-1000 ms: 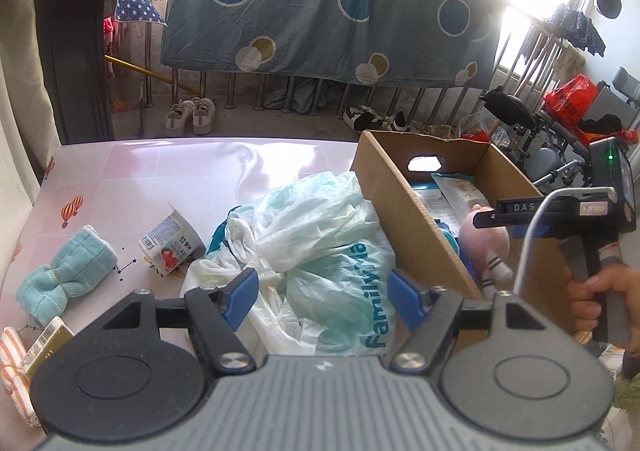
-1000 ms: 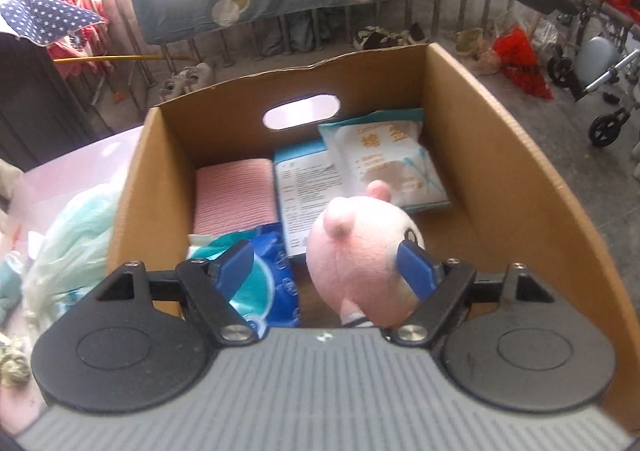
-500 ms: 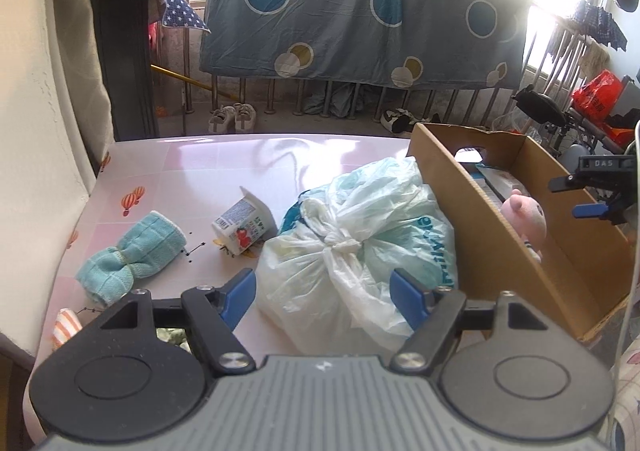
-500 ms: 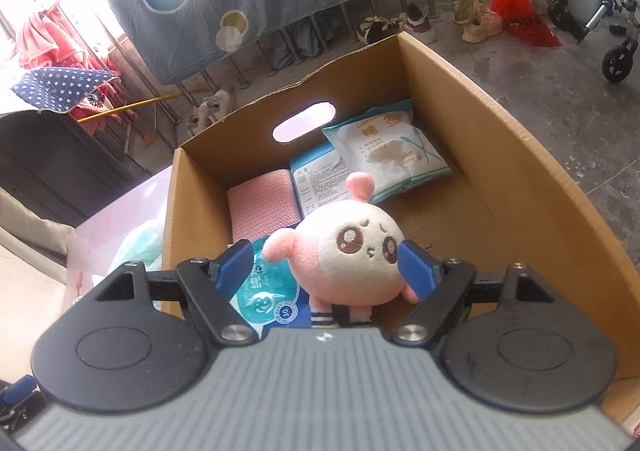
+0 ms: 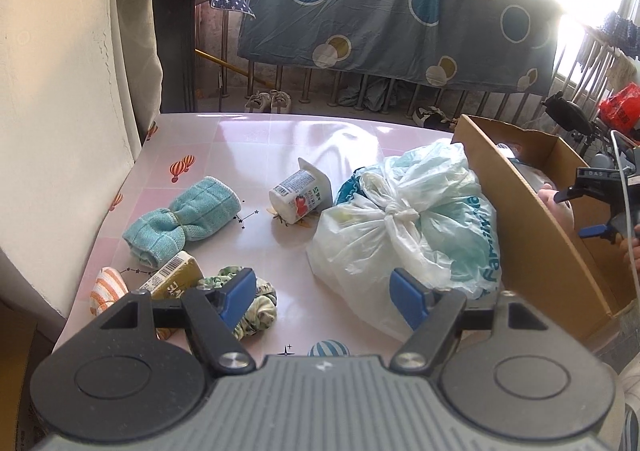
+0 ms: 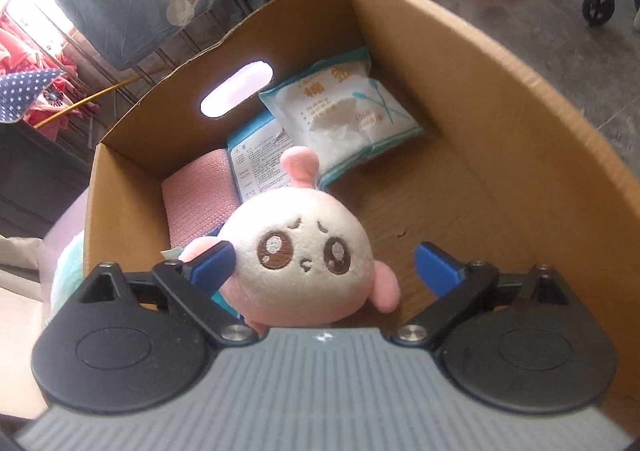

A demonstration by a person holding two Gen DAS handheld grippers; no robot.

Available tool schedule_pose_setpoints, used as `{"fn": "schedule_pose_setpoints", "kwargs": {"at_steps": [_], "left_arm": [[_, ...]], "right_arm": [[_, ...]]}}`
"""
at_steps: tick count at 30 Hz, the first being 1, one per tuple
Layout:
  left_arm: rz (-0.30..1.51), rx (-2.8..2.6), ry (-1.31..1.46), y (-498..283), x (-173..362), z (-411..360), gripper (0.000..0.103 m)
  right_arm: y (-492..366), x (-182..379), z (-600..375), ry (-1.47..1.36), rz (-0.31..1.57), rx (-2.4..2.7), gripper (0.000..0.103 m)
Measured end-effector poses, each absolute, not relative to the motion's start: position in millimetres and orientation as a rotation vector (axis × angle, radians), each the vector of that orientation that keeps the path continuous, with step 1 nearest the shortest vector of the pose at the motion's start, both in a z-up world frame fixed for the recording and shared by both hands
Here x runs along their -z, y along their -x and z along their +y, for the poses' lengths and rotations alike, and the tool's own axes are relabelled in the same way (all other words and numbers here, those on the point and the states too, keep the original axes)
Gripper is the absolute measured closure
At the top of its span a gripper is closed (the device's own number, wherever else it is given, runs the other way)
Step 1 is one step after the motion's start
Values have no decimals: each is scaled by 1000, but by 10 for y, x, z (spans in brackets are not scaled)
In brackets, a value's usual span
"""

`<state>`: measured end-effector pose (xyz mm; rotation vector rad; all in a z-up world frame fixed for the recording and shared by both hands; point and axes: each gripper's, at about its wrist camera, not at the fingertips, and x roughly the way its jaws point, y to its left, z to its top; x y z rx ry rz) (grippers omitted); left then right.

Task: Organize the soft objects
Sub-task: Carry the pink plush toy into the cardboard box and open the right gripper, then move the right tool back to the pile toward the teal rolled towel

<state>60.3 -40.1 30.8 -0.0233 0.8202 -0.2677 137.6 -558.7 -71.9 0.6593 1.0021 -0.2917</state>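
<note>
Cardboard box [image 6: 500, 99] at desk's [image 5: 256, 139] right edge holds pink plush [image 6: 300, 251], apparently just deposited. Right gripper [image 6: 322, 265] fingers spread, plush loose between. Left gripper [image 5: 322, 293] spread, empty; likely next: teal cloth [image 5: 180, 221], far left.

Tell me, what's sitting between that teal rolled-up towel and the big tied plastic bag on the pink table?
A small yogurt cup lies tipped on its side between the teal towel and the plastic bag, touching neither as far as the left wrist view shows.
</note>
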Motion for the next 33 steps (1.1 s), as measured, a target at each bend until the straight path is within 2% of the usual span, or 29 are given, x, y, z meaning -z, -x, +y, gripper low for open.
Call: {"fn": "schedule_pose_setpoints", "kwargs": {"at_steps": [4, 8, 10, 13, 20, 27, 33], "left_arm": [[819, 270, 25, -607, -314, -419, 28], [822, 269, 24, -610, -310, -422, 28], [825, 265, 21, -613, -299, -419, 28], [827, 261, 23, -614, -288, -411, 28], [813, 226, 7, -542, -282, -347, 28], [765, 157, -41, -425, -320, -123, 27], [664, 46, -102, -420, -384, 11, 27]], "right_arm": [[-1415, 846, -5574, -729, 1041, 205, 7], [-1434, 768, -5478, -628, 1041, 206, 17], [-1431, 690, -5402, -515, 1036, 223, 17], [-1438, 663, -5318, -388, 1053, 230, 17], [-1416, 634, -5351, -408, 1083, 218, 13], [-1130, 151, -5302, -410, 958, 199, 10], [-1062, -334, -4952, -560, 832, -4, 10]]}}
